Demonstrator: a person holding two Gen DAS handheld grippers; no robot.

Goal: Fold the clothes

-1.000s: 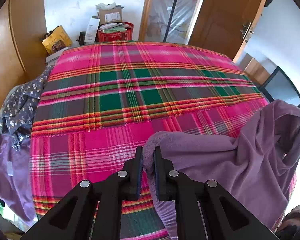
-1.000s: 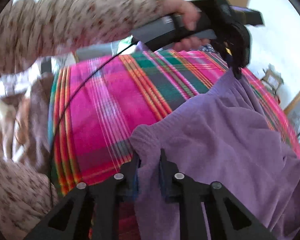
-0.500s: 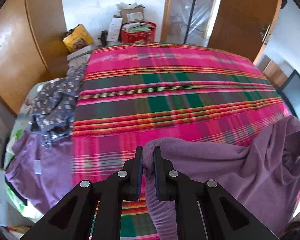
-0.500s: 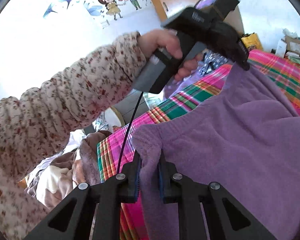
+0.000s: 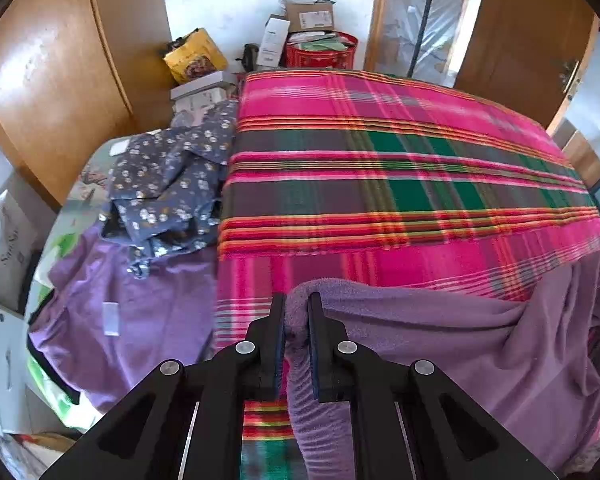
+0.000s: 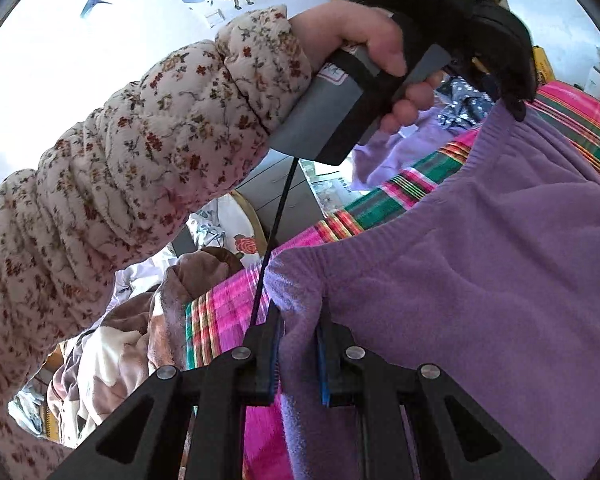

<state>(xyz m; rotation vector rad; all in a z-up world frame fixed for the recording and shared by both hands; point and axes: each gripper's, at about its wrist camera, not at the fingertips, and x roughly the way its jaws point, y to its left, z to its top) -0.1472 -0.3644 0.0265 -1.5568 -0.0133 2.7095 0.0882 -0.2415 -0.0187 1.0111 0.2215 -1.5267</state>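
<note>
**Bedroom, plaid bed, one purple garment held at two corners**

Bright plaid blanket (image 5: 400, 184) in pink, green and orange covers the bed I am working over. My left gripper (image 5: 297, 344) has its jaws clamped on a bunched edge of a purple fleece garment (image 5: 460, 344), which hangs from the pinch and spreads to the right across the near part of the blanket. My right gripper (image 6: 300, 354) is clamped the same way on another corner of that garment's ribbed edge. From the right wrist view I see the left gripper ahead, gripped by my left hand (image 6: 374, 50) in a cream floral quilted sleeve (image 6: 148, 148), with the fleece stretched between the two grippers above the bed.

Left of the blanket lie a flat purple top (image 5: 132, 312) and a crumpled blue floral garment (image 5: 172, 184). Beyond the bed's far end stand a red tub (image 5: 320, 53) and cardboard boxes (image 5: 310, 18) against a white wall, between wooden doors (image 5: 52, 76).
</note>
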